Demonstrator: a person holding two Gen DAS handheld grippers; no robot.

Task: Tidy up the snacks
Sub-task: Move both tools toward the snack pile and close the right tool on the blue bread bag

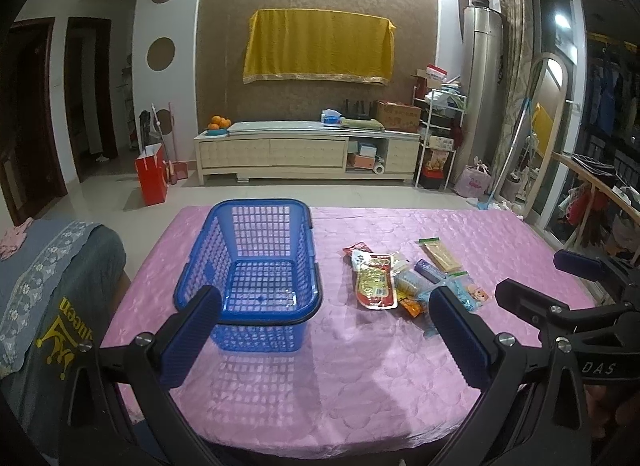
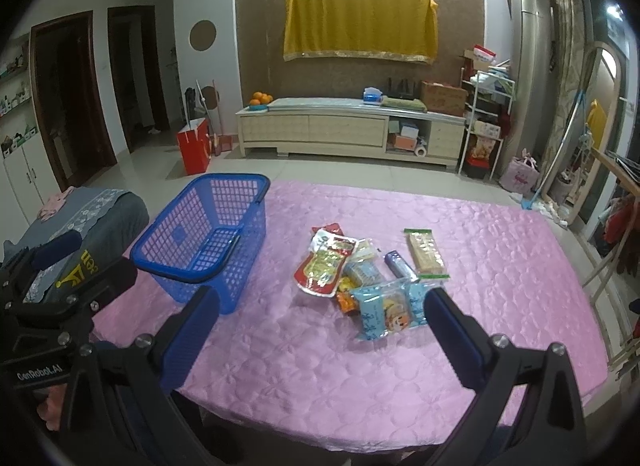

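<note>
Two handheld grippers hover over a counter (image 1: 500,234) draped in pink quilted cloth, in a living room. The left gripper (image 1: 326,340) has its jaws spread wide and empty, near the blue plastic basket (image 1: 256,270), which stands empty toward the counter's left side. The right gripper (image 2: 322,340) also has its jaws spread and holds nothing, poised just short of a loose pile of snacks (image 2: 360,270) lying right of the basket, near the counter's middle. In the pile, a red-and-yellow pouch (image 2: 324,266) lies leftmost, a light-blue packet (image 2: 386,312) nearest, and a wafer bar in clear wrap (image 2: 426,252) farthest right.
</note>
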